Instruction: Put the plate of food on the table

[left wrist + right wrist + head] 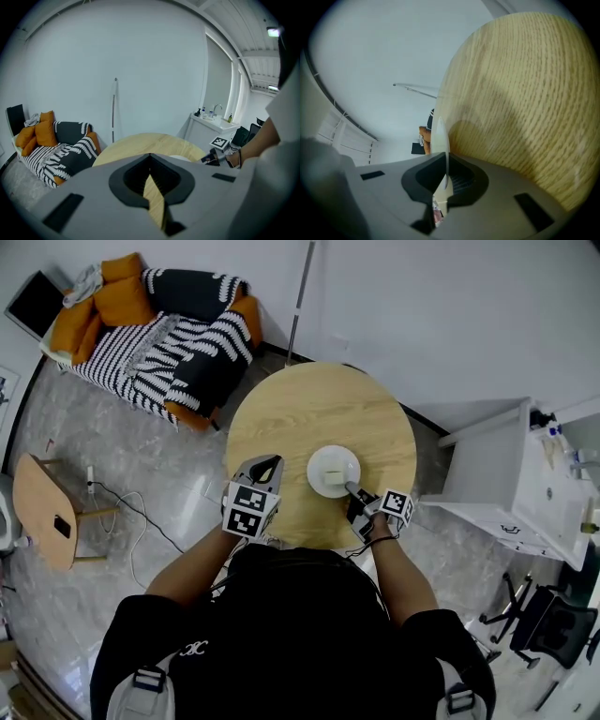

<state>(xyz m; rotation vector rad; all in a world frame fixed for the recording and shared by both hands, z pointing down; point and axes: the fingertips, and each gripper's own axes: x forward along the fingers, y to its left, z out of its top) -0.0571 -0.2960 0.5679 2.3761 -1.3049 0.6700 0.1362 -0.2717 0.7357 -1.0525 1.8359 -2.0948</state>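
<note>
The round white plate (pixel 334 465) sits level over the round, light-wood table (pixel 300 409), toward the tabletop's near right edge, with a small pale piece of food (pixel 336 478) at its middle. The right gripper (pixel 352 490) pinches its near rim. Whether its base touches the wood cannot be told.

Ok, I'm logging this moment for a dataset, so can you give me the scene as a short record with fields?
table: round, wooden
plate: white, on the table's near half, pale food on it
right gripper: jaws shut on the plate's near rim
left gripper: left of the plate, jaws nearly together, nothing between them
background: striped sofa with orange cushions
</note>
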